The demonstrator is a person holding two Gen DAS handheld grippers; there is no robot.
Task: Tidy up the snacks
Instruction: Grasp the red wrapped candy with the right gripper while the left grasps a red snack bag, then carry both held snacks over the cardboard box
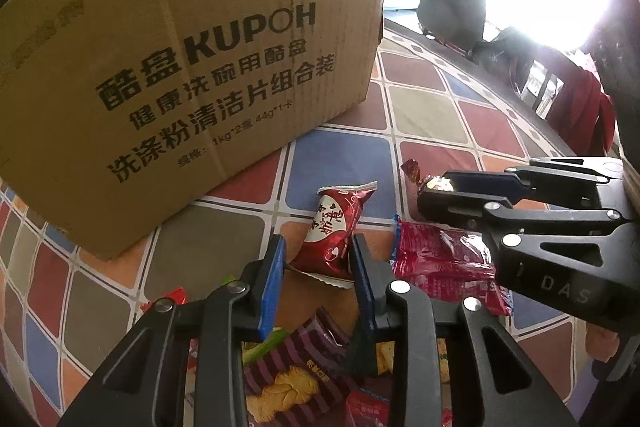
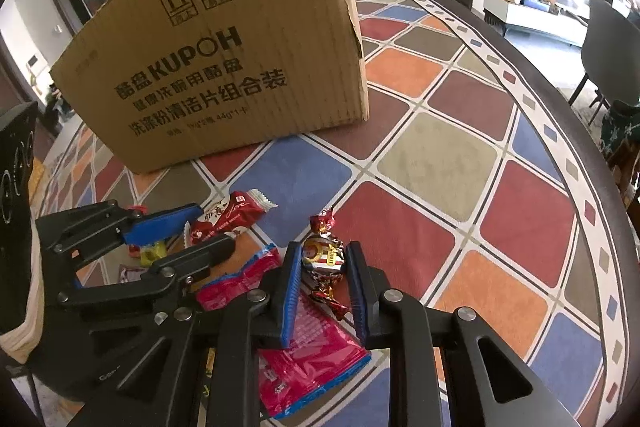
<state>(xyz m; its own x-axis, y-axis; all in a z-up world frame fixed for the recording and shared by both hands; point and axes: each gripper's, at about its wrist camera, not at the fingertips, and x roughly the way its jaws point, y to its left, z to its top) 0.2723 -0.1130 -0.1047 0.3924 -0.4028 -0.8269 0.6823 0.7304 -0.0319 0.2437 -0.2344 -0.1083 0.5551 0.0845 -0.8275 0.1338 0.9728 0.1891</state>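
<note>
Left wrist view: my left gripper (image 1: 318, 259) pinches the dark red snack packet (image 1: 334, 233) on the tablecloth (image 1: 432, 107); other snacks lie loose below it.

Right wrist view: my right gripper (image 2: 323, 267) clamps the twisted candy (image 2: 324, 257). The cardboard box (image 2: 224, 67) waits behind both, so sorting looks barely begun.

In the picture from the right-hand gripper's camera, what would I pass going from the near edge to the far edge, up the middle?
Right gripper closed on a twisted candy, lying over a pink snack packet → blue square of the checkered tablecloth → cardboard box, standing farthest back.
</note>
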